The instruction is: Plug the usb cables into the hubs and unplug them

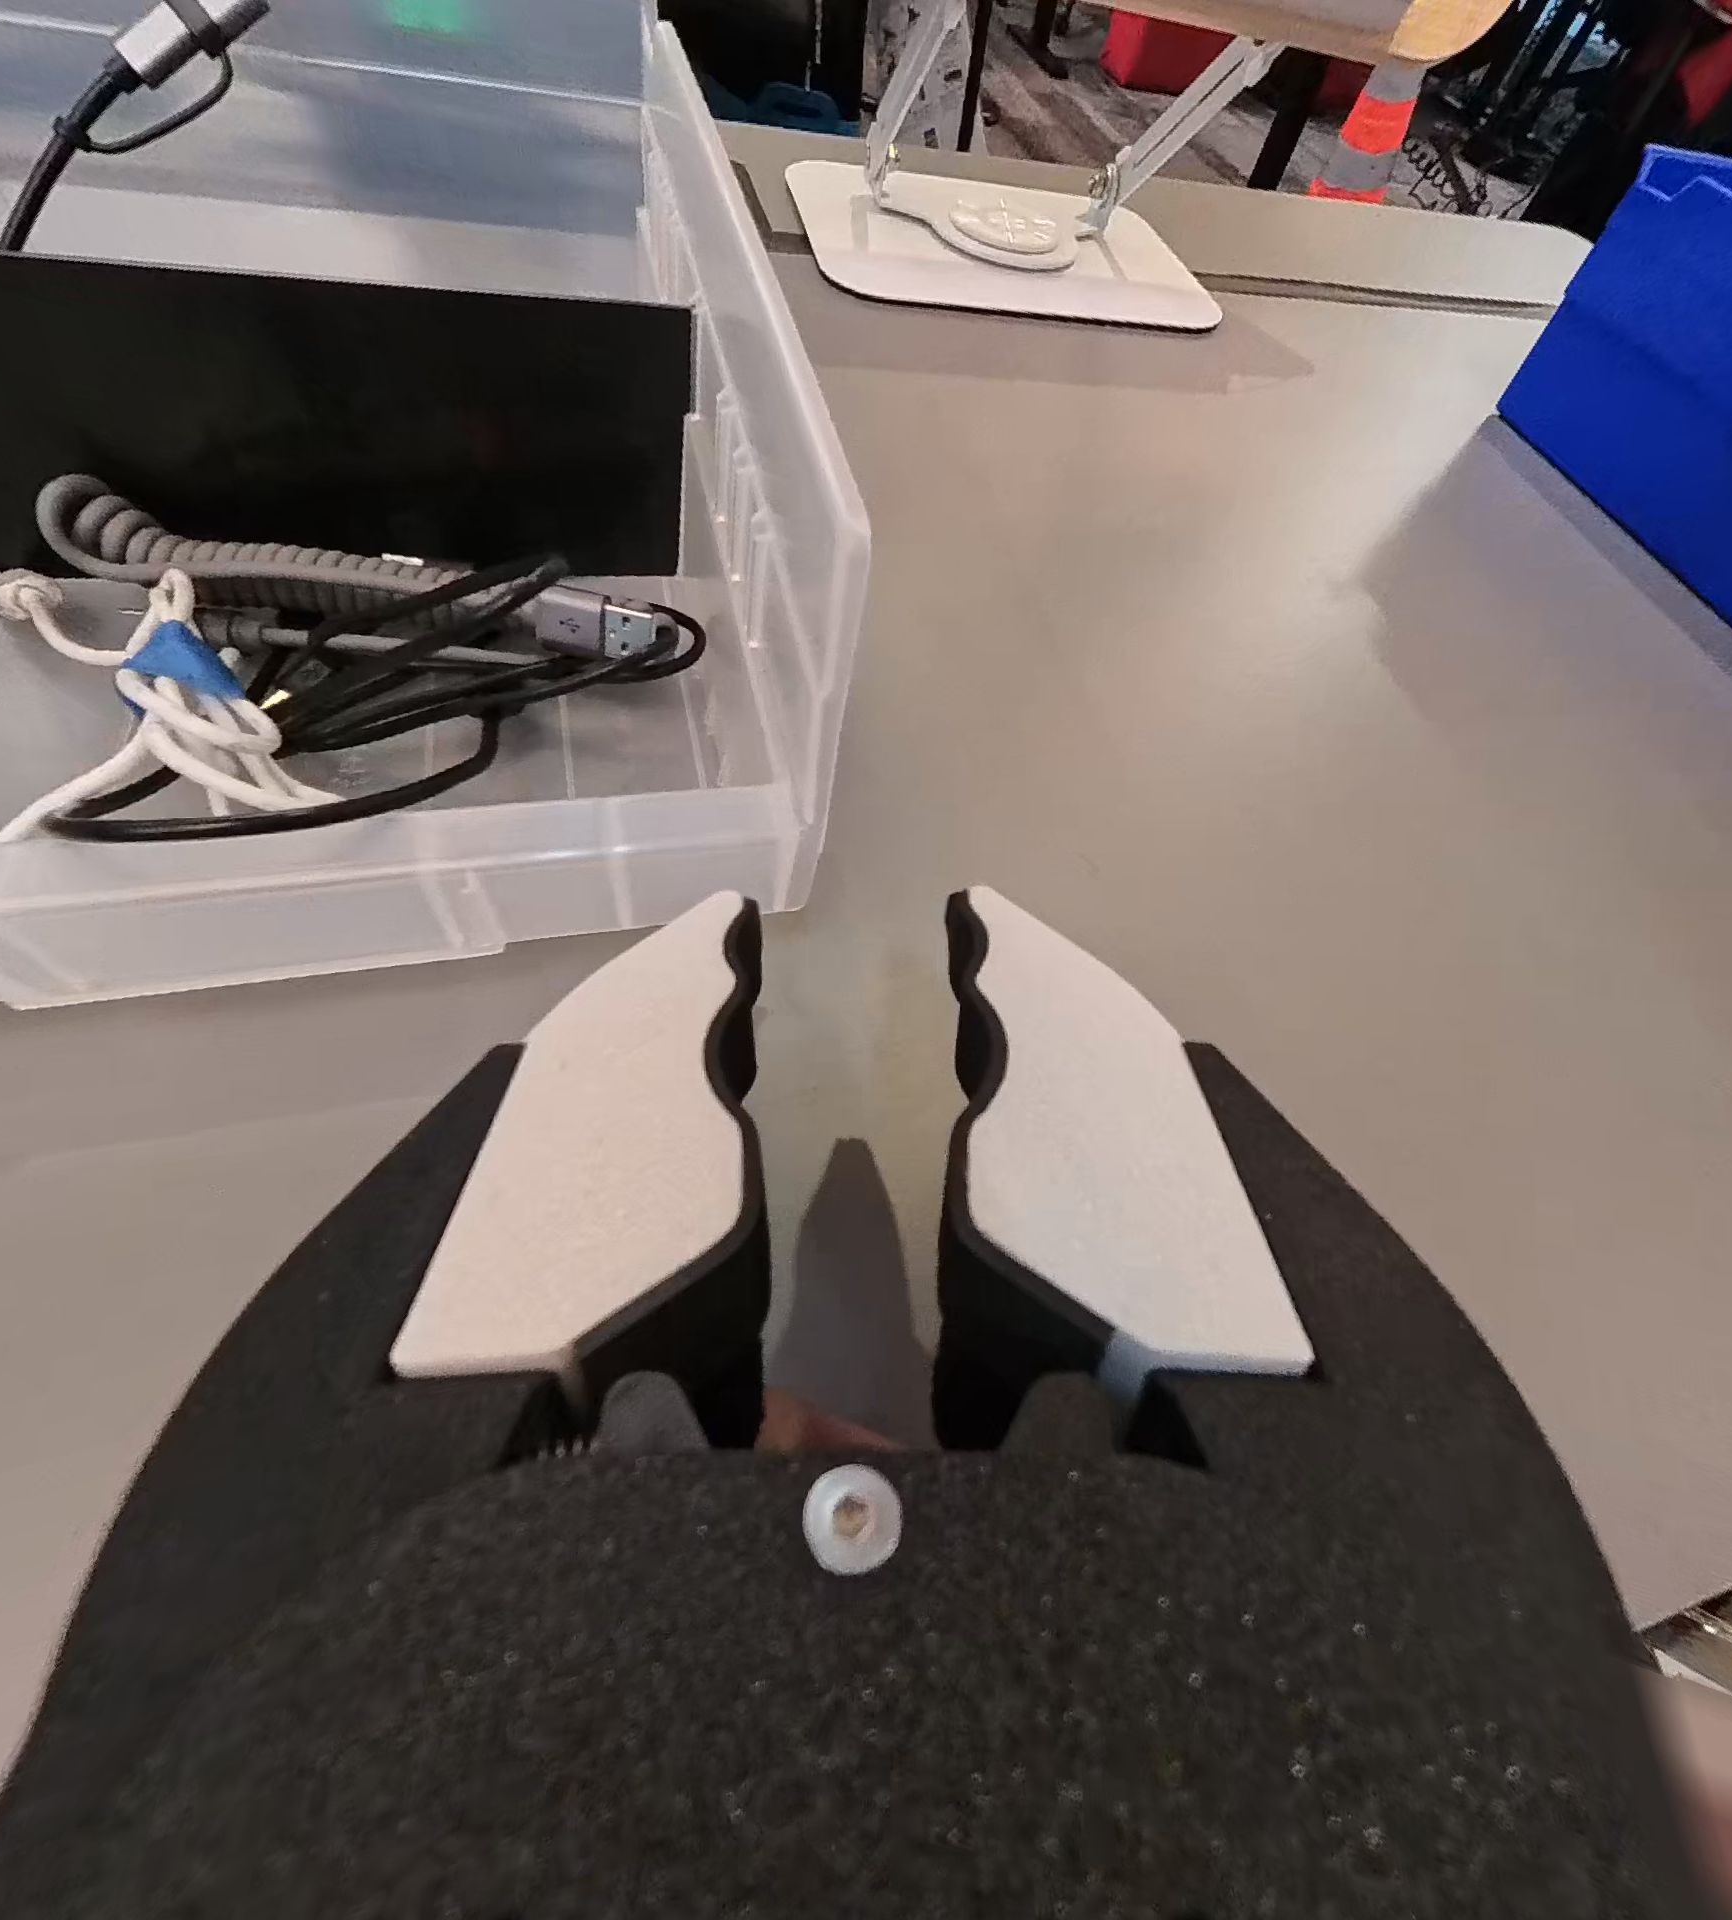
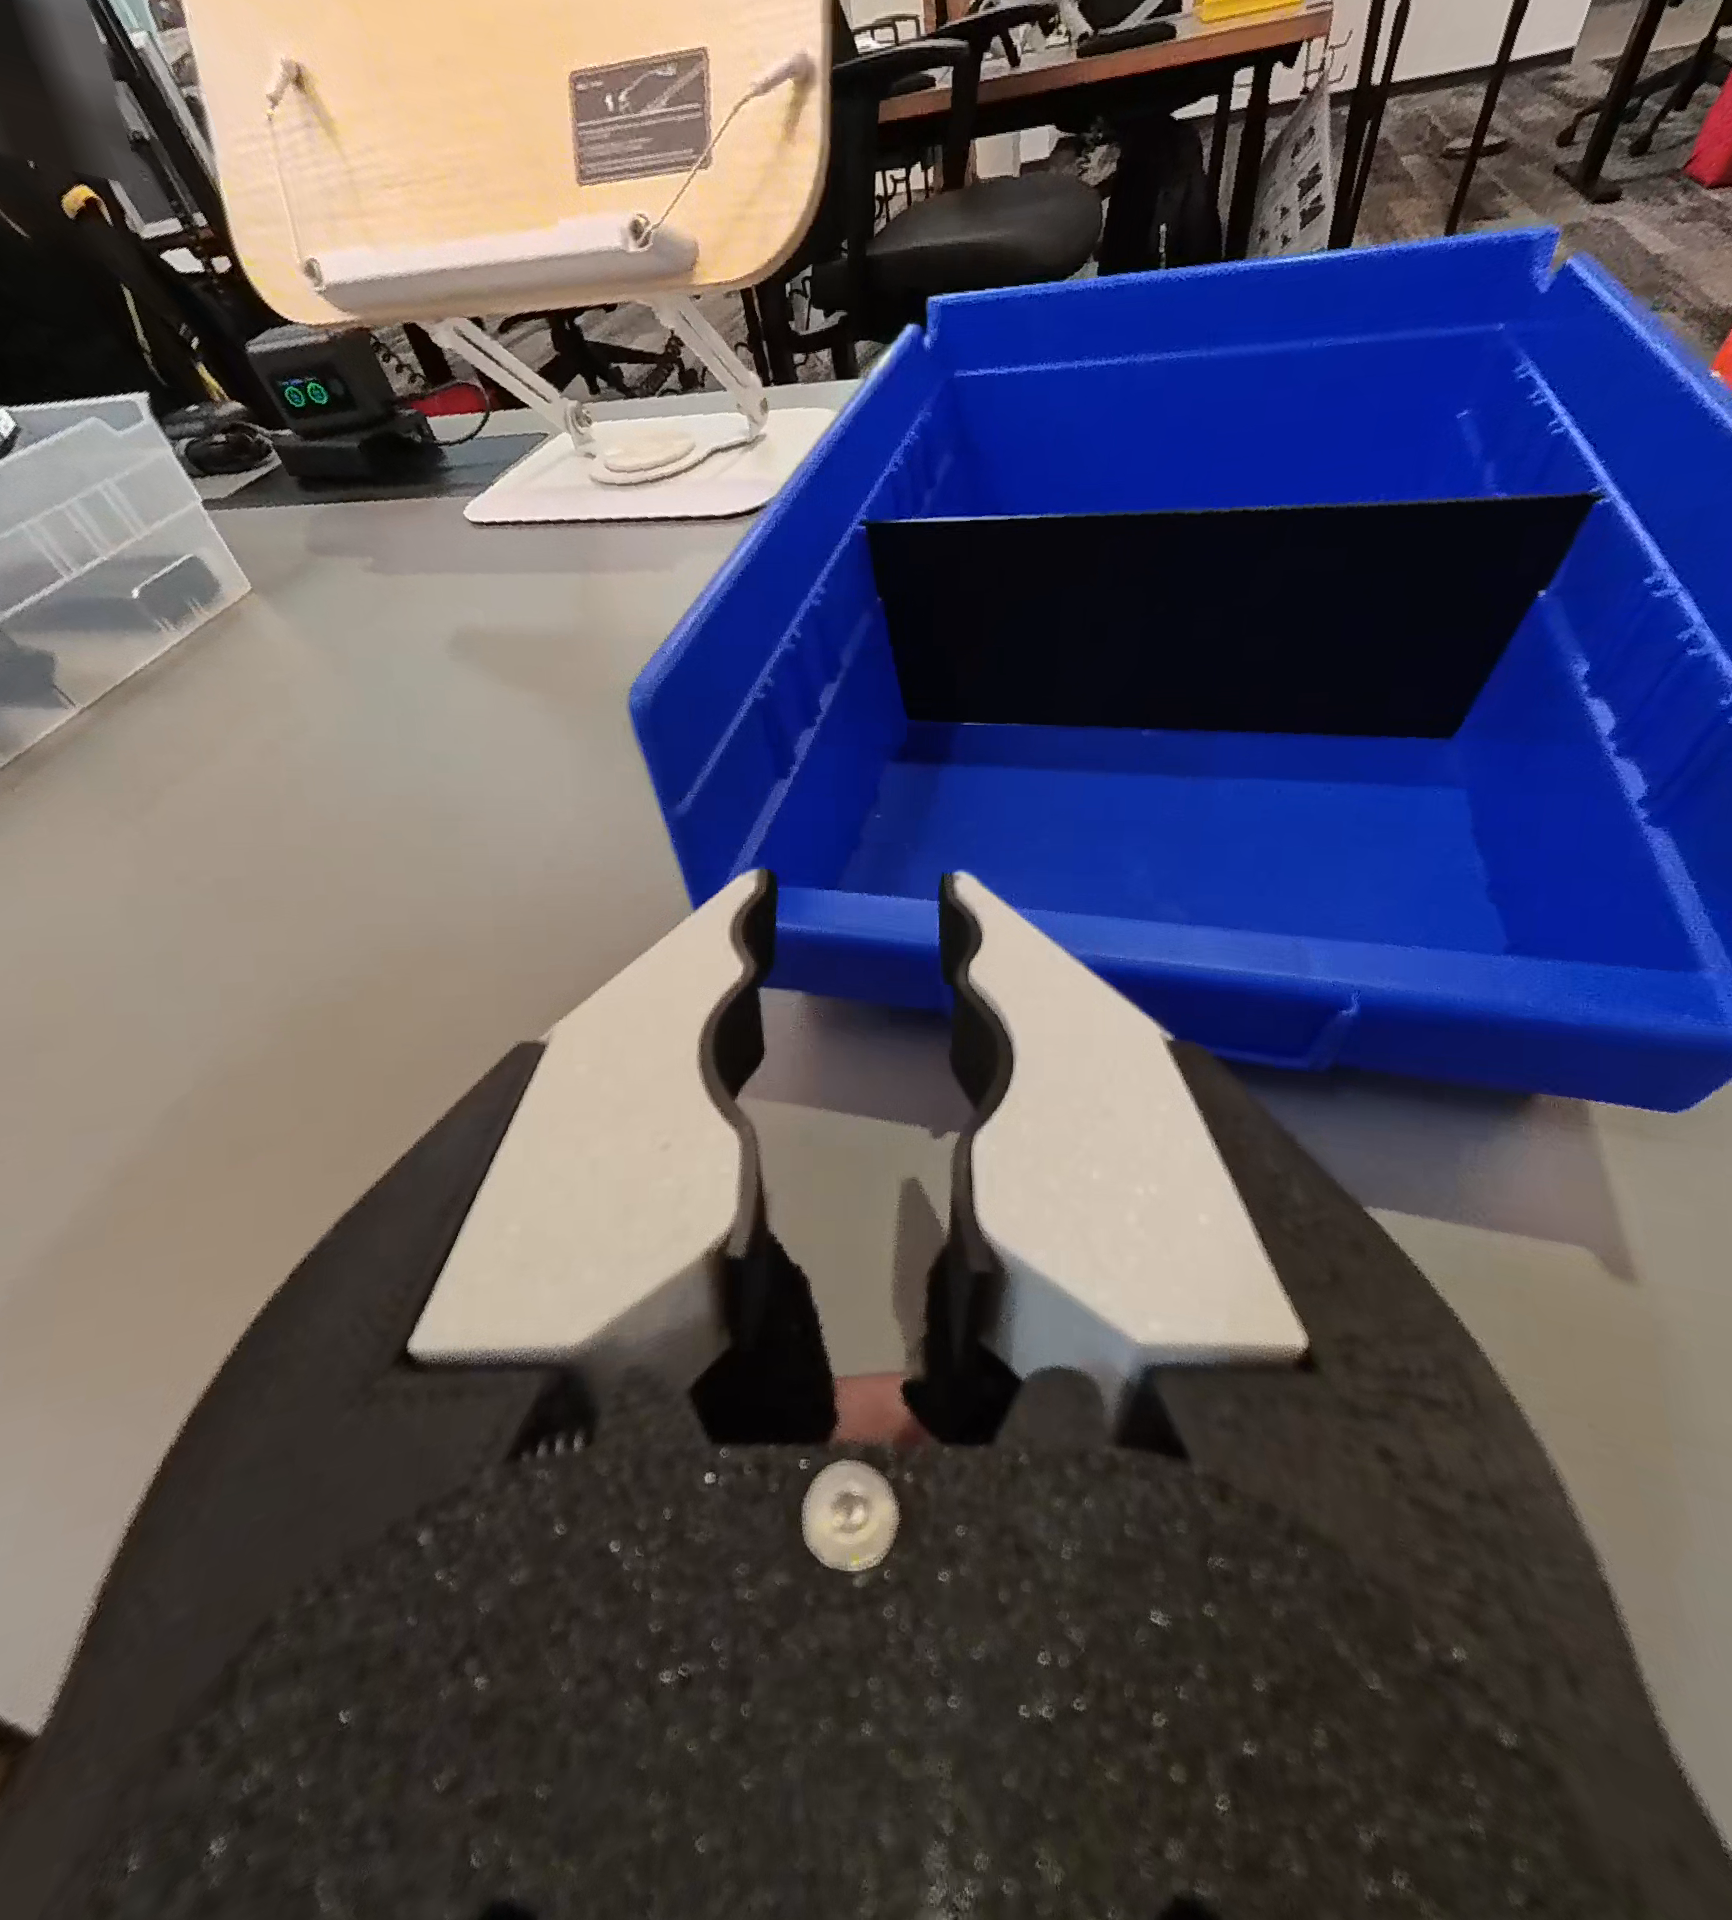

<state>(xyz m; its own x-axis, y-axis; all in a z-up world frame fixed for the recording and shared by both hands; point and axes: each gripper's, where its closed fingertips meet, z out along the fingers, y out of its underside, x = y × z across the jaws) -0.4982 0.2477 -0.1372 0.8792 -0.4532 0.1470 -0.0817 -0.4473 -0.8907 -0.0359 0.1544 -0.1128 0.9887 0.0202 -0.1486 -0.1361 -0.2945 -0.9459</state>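
A clear plastic bin (image 1: 800, 582) stands at the left of the grey table (image 1: 1205, 727). Its near compartment holds a tangle of cables: a grey coiled cable (image 1: 218, 561), black cables (image 1: 405, 717), white cables (image 1: 197, 727) and a grey USB-A plug (image 1: 597, 623). A black divider (image 1: 301, 416) splits the bin. Behind it lies a grey connector on a black cable (image 1: 155, 52). My left gripper (image 1: 854, 914) is open and empty, just right of the bin's near corner. My right gripper (image 2: 857, 894) is open and empty at the near rim of a blue bin (image 2: 1153, 966).
The blue bin has a black divider (image 2: 1226, 613) and nothing shows inside it; it also shows in the left wrist view (image 1: 1693, 416). A white stand (image 2: 633, 457) holding a wooden board (image 2: 509, 135) stands at the table's back. A small device with green lights (image 2: 316, 395) sits behind. One gripper's finger ends stand about 50 centimeters off the other's.
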